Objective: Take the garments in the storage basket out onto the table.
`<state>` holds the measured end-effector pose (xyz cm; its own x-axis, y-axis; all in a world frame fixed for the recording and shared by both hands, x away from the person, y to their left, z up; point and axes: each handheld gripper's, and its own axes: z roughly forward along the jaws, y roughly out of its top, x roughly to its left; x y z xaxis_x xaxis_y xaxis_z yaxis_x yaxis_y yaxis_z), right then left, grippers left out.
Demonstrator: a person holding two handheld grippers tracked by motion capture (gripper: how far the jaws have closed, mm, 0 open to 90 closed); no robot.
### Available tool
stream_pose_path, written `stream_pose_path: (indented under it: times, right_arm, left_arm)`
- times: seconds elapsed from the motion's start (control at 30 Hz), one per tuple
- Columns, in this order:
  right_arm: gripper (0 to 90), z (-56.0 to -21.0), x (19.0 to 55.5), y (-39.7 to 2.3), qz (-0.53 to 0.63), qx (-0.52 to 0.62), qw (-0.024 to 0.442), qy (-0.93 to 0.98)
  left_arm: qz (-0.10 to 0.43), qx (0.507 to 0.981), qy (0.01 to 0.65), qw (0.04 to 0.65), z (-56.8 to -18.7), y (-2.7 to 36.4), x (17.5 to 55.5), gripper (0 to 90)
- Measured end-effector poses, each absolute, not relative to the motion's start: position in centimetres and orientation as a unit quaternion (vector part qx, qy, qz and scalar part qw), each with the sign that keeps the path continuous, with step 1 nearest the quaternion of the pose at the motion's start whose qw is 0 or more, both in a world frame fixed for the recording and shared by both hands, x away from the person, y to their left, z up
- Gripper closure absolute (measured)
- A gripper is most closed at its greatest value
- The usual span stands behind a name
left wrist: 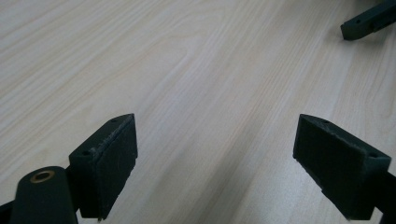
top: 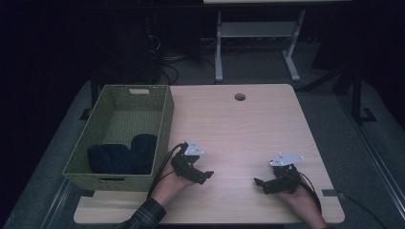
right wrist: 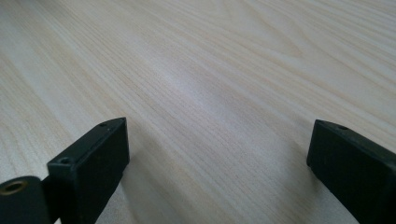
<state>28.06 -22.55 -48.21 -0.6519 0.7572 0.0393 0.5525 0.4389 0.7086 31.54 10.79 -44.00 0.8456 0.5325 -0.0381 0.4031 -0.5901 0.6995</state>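
My left gripper [top: 206, 175] rests low over the light wooden table [top: 248, 129], just right of a green woven basket [top: 165, 121]. In the left gripper view its jaws stand wide apart with bare wood between them [left wrist: 215, 149]. My right gripper [top: 259, 183] sits near the front right of the table, pointing left toward the other one. The right gripper view has both jaws spread wide over bare wood [right wrist: 219, 158]. A dark folded cloth [top: 123, 153] lies in the near end of the basket. A jaw tip of the right gripper [left wrist: 369, 21] reaches into the left gripper view at top right.
A round cable hole [top: 239, 97] sits near the table's far edge. Beyond the table stand a white desk frame [top: 255, 43] and tangled cables [top: 162, 59] on a dark floor. The basket takes up the table's left side.
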Motion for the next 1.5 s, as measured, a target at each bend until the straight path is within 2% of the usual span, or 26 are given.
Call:
stream_pose_path:
  times: [1.5]
  right_arm:
    - [5.3, -48.2, 28.1, -22.5, 0.358, 0.392, 0.144, 0.835]
  left_arm:
    - [0.099, 0.885, 0.255, 0.377, -40.8, 10.9, 32.0, 13.5]
